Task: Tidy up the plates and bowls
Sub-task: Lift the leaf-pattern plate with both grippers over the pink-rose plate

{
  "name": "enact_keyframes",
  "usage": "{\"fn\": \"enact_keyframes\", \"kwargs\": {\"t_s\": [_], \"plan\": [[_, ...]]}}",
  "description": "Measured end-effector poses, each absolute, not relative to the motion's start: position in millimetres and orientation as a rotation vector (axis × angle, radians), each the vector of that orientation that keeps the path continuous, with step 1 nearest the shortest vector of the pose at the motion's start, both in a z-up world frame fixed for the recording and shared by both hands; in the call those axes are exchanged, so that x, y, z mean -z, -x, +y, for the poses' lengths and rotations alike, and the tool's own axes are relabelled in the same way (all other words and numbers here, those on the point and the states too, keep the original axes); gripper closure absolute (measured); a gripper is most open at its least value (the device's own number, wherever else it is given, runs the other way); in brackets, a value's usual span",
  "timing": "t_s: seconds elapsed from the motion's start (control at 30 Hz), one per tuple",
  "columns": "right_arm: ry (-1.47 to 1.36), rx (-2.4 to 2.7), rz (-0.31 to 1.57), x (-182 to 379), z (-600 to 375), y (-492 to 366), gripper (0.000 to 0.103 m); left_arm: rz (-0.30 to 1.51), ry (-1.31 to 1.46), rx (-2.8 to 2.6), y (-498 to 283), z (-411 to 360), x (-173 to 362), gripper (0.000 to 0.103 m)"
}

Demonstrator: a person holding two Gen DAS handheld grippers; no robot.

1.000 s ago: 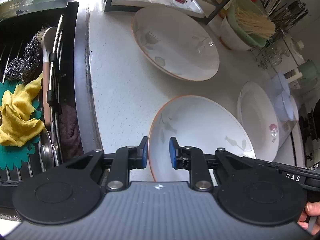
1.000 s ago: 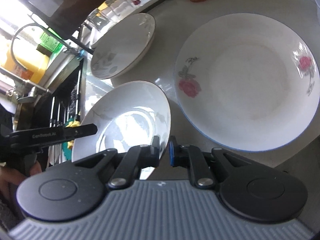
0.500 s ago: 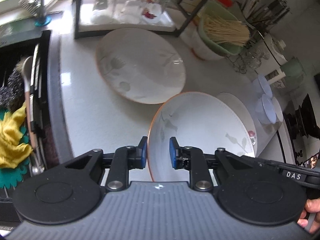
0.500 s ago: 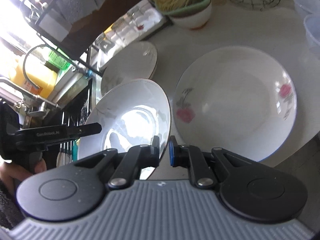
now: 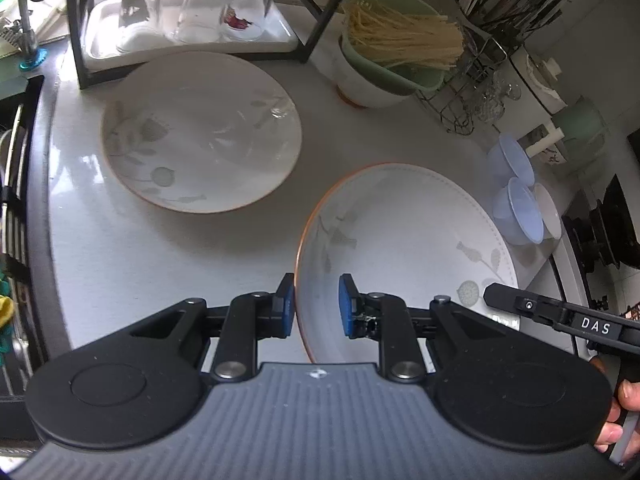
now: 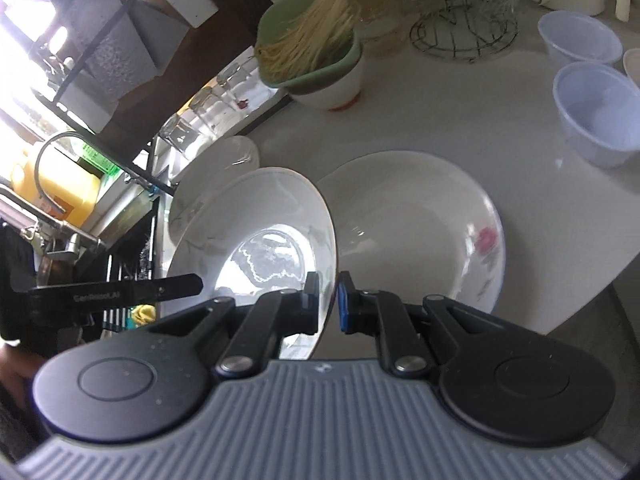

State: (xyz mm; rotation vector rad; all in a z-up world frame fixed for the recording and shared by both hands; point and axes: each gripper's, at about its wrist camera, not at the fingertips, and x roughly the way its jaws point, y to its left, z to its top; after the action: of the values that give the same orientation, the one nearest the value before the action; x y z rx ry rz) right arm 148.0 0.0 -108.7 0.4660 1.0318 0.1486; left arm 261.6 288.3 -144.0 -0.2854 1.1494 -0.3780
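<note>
A white leaf-patterned plate with an orange rim (image 5: 404,252) hangs tilted above the counter, held from both sides. My left gripper (image 5: 314,306) is shut on its left rim. My right gripper (image 6: 329,300) is shut on the opposite rim of the same plate (image 6: 256,240). A matching leaf plate (image 5: 200,132) lies flat on the counter to the back left. A rose-patterned plate (image 6: 420,232) lies on the counter just right of the held plate; in the left wrist view the held plate hides it.
A black rack with upturned glasses (image 5: 200,12) stands at the back. A white bowl with a green colander of noodles (image 5: 384,60) sits beside it. Translucent plastic bowls (image 5: 516,200) lie at the right, a wire rack (image 6: 464,32) behind them. The sink (image 5: 12,200) is at the left edge.
Both grippers have lifted the leaf plate and carried it away from the sink, toward the rose plate. It now covers the rose plate in the left wrist view. Both grips are unchanged.
</note>
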Motion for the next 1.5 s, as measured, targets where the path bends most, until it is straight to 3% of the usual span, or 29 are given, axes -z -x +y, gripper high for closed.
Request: {"fn": "enact_keyframes", "kwargs": {"t_s": [0.63, 1.5], "plan": [[-0.416, -0.265, 1.062, 148.6, -70.7, -171.9, 0.090, 1.159, 0.184, 0.185, -271.8, 200.3, 167.6, 0.078], [-0.287, -0.333, 1.021, 172.1, -74.8, -194.2, 0.090, 1.210, 0.037, 0.036, -286.5, 162.5, 175.0, 0.078]]}}
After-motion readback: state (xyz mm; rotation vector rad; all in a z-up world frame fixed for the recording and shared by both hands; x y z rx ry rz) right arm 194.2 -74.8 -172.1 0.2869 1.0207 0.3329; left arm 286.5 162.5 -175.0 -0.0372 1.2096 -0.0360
